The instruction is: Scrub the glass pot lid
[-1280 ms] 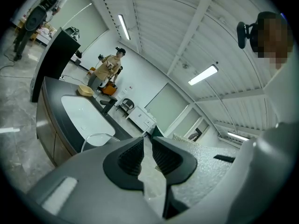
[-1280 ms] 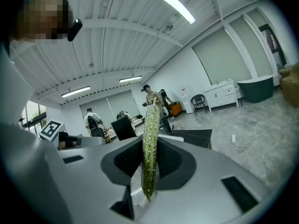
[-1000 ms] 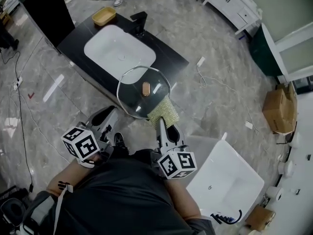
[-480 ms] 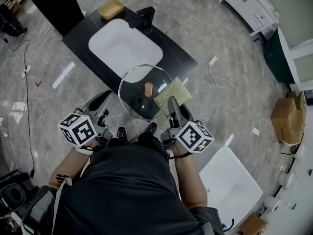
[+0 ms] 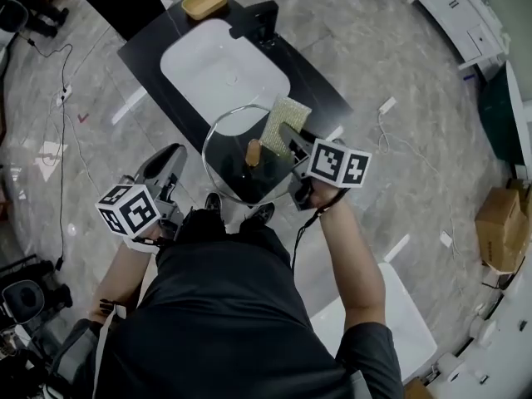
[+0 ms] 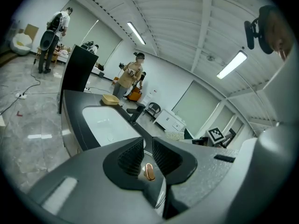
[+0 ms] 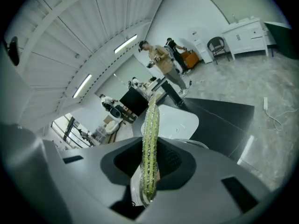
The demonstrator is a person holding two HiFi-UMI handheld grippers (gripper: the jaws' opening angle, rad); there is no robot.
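Left gripper [image 6: 144, 154] is pinching the rim of the round glass pot lid [image 5: 233, 175], steadying it near the white sink basin [image 5: 223, 75]. Right gripper [image 7: 150, 164] is clamping the yellow-green mesh scouring pad [image 5: 282, 120], apparently working it at the lid's far rim.

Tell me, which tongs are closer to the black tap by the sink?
Right. The right tongs, clamping the sponge, reach across the glass lid toward the tap; the left tongs grip the lid's near rim, farther back.
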